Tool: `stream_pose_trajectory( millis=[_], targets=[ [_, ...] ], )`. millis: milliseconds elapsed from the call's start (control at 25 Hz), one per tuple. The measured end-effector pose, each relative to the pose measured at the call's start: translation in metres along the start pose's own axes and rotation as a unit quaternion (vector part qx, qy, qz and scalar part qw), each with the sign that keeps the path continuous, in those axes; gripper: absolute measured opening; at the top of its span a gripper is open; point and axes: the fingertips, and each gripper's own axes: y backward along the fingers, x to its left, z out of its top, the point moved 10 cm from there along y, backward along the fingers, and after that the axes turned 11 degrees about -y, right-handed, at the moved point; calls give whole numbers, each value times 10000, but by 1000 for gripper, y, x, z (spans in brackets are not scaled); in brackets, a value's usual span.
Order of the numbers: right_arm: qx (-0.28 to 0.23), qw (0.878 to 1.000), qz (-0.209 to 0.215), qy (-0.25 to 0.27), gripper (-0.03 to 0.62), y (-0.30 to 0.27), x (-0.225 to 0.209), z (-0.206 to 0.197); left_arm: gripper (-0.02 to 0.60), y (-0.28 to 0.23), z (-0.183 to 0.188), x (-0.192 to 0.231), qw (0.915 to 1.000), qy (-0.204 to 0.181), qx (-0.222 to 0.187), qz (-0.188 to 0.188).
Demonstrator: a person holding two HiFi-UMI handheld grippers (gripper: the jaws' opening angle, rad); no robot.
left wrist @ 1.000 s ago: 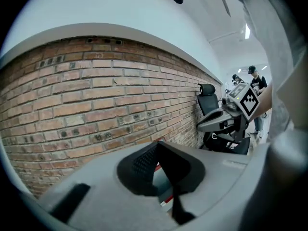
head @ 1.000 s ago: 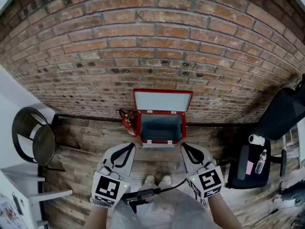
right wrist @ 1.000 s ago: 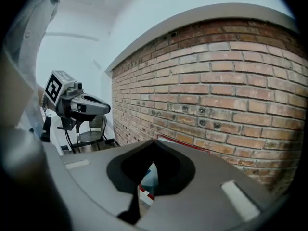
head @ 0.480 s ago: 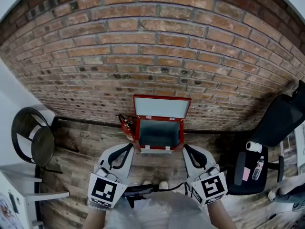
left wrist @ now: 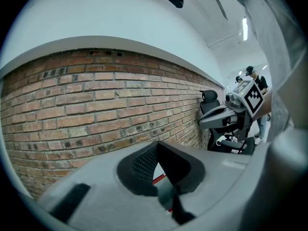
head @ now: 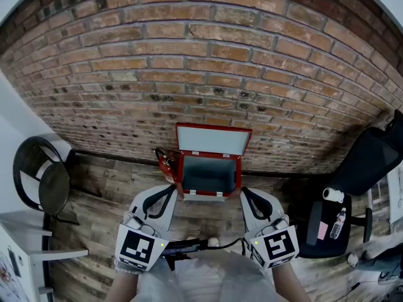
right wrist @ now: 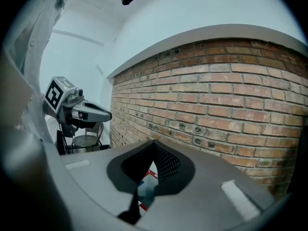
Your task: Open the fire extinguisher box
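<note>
The red fire extinguisher box (head: 187, 172) stands on the wooden floor against the brick wall. Its lid (head: 213, 139) is raised and leans back on the bricks, and the grey inside shows. A red extinguisher (head: 166, 162) sits just left of the box. My left gripper (head: 170, 190) and right gripper (head: 245, 192) hover side by side in front of the box, short of its front edge. Both are shut with nothing between the jaws. In the left gripper view my left gripper's (left wrist: 156, 144) tips meet; in the right gripper view my right gripper's (right wrist: 154, 142) tips meet too.
A black round stool (head: 39, 182) stands at the left, with white shelving (head: 38, 257) below it. A black office chair (head: 363, 161) stands at the right beside a dark stand (head: 324, 224) with a bottle (head: 339, 221) and a white roll (head: 333, 195). The brick wall (head: 208, 55) fills the back.
Both grippers stay shut and hold their places before the open box. The head view has drifted slightly, and the lid stays up.
</note>
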Motion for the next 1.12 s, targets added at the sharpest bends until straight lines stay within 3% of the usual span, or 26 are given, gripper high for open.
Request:
stream_pose_trajectory(
  millis=[1120],
  targets=[
    [18,9998,125,146,5,-4,3,3,-2,-6,3,-3,10000,-7,-36,-60]
  ],
)
